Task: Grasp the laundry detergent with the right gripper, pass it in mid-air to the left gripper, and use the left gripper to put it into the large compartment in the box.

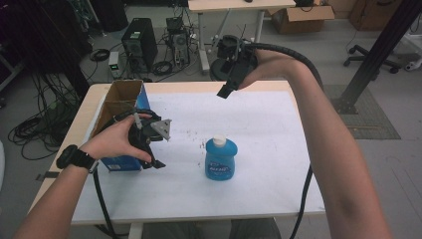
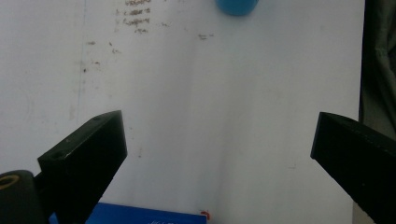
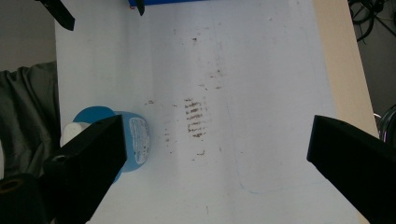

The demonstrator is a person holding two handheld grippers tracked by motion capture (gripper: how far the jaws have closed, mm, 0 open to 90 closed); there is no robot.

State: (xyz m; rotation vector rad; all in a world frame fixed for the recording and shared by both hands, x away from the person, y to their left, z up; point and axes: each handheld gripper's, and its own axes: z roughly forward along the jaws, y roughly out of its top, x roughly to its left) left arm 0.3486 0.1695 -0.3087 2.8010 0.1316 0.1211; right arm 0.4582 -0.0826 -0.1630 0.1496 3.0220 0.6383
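A blue bottle [image 1: 221, 159] with a white cap stands upright on the white sheet near the table's middle. To its left, my left gripper [image 1: 155, 160] is held low beside the blue-sided cardboard box [image 1: 122, 99]. In the left gripper view the left gripper [image 2: 217, 135] stands open over bare sheet, with the bottle [image 2: 237, 5] far ahead. My right gripper [image 1: 226, 90] hangs high over the table's far edge, pointing down. In the right gripper view the right gripper [image 3: 217, 135] is open and empty, and the bottle [image 3: 135, 144] lies below, partly behind one jaw.
The white sheet [image 1: 259, 129] covers most of the wooden table [image 1: 87, 112]. The open box stands at the left edge. A blue box edge [image 2: 149, 217] lies just under my left gripper. Computer towers [image 1: 139, 42], cables and a black post [image 1: 378, 50] are beyond the table.
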